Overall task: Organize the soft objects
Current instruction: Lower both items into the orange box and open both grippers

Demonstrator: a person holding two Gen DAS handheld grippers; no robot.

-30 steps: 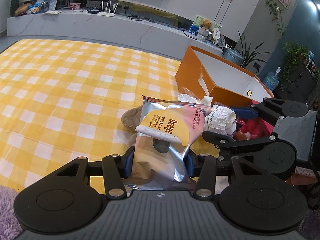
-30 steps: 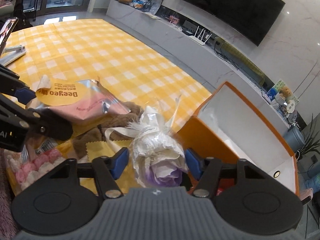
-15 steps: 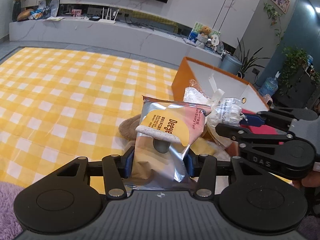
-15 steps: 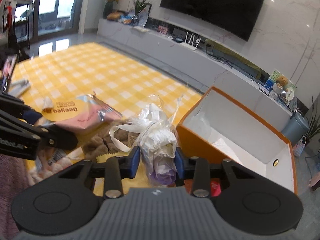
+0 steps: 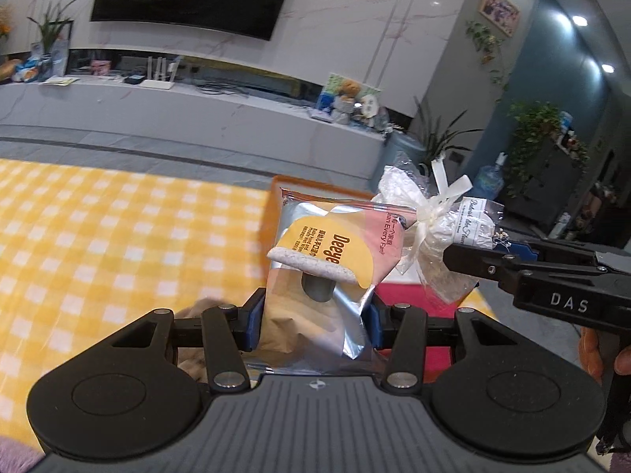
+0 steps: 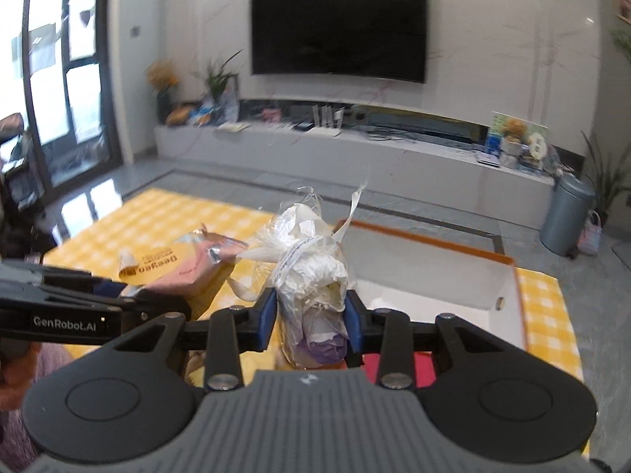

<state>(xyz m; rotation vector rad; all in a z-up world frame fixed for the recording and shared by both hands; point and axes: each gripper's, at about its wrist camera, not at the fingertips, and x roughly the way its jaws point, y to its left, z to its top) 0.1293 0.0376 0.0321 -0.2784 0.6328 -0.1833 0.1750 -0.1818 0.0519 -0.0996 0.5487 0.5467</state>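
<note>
Between the blue pads of the left gripper (image 5: 311,321) the wet-wipes pack (image 5: 329,260) is clamped upright and clear of the floor, while the right gripper (image 6: 311,325) is closed on the cellophane-wrapped bundle (image 6: 311,272) just beside it. The likely faults are the slick foil pack sliding out of its low grip and the bundle's loose ribbon snagging the pack. Ahead, the orange box (image 6: 434,276) stands open on the checked mat (image 6: 165,216), its near rim the edge to clear.
</note>
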